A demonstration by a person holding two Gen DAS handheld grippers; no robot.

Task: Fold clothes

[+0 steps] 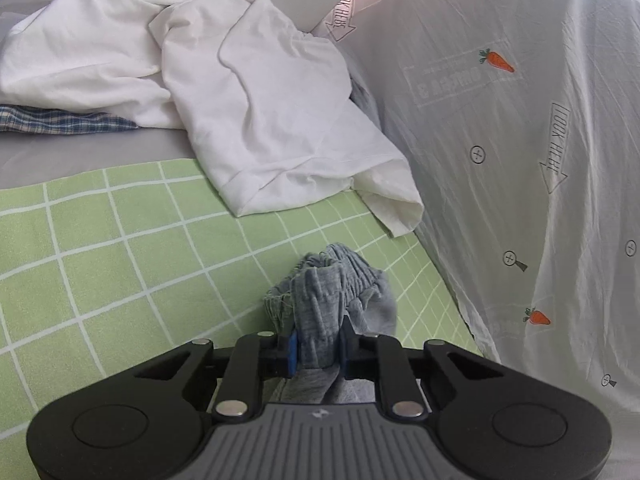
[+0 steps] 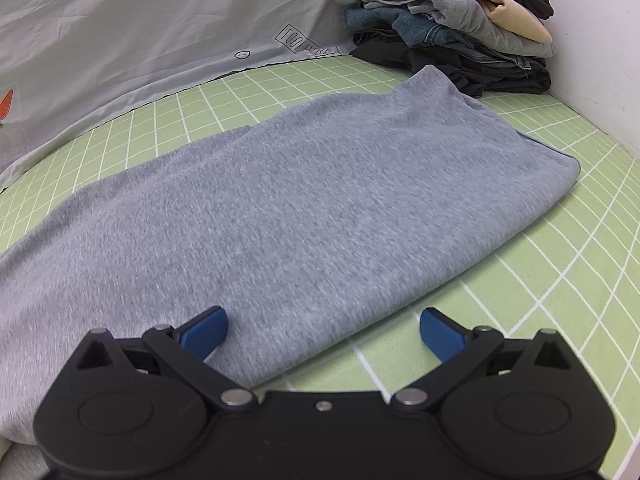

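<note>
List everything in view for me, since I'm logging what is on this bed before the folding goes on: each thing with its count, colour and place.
grey garment: one, grey, spread flat on the green sheet; its bunched waistband end is in the left gripper.
white garment: one, white, crumpled at the far end of the sheet.
checked cloth: one, blue and white, under the white garment.
stack of clothes: one pile, grey, blue, black, red and cream, far corner by the wall.
green sheet: one, green with white grid, beneath everything.
printed drape: one, white with carrots, along the side.
left gripper: one, black with blue pads, shut on the grey garment.
right gripper: one, black with blue pads, open over the garment's near edge.
</note>
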